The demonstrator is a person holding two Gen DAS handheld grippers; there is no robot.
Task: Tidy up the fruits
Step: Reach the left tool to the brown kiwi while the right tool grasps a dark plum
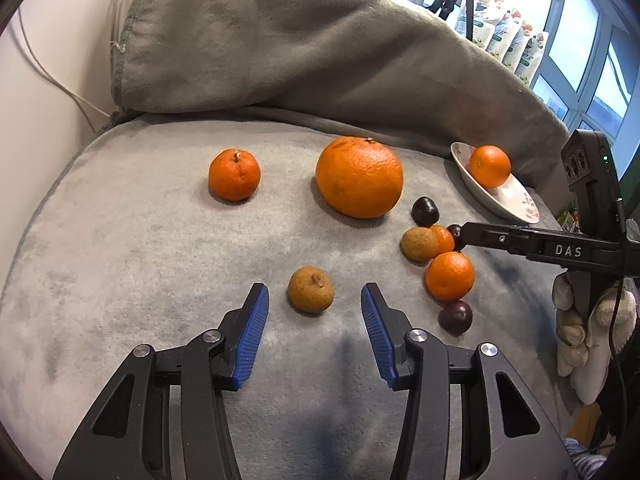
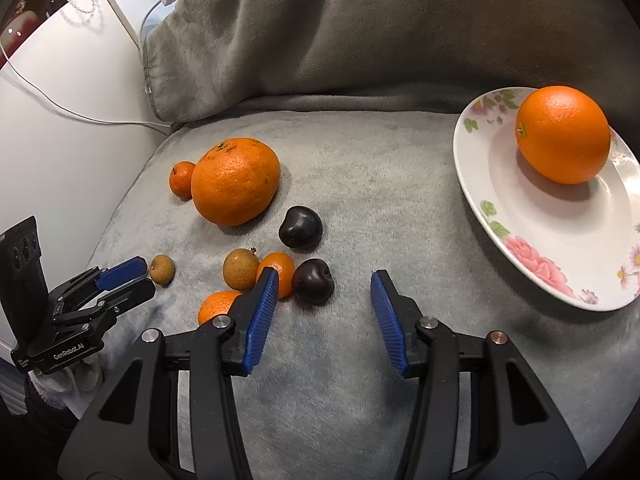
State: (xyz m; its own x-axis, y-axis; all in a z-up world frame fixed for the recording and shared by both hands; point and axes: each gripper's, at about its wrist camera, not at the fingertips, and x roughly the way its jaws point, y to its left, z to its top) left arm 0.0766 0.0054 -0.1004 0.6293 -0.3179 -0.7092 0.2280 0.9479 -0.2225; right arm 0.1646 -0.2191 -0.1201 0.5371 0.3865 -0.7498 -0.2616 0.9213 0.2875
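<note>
Fruits lie on a grey blanket [image 1: 140, 260]. My left gripper [image 1: 314, 293] is open, with a brown longan [image 1: 311, 289] just ahead between its blue pads [image 1: 252, 332], untouched. A large orange [image 1: 359, 177] and a mandarin [image 1: 234, 175] sit farther back. My right gripper [image 2: 326, 276] is open over the blanket, and a dark plum [image 2: 313, 281] lies close to its left pad [image 2: 262, 312]. Beside that plum are a kumquat [image 2: 280, 270], another longan [image 2: 241, 269], a mandarin [image 2: 218, 306] and a second plum [image 2: 300, 227]. An orange [image 2: 562, 134] rests on the flowered plate [image 2: 492, 216].
A bunched grey blanket [image 1: 300, 48] rises like a wall behind the fruit. A white wall with a cable [image 2: 60, 112] is on the left. A person's gloved hand [image 1: 580, 332] holds the right gripper. Windows and packets [image 1: 512, 44] are at the far right.
</note>
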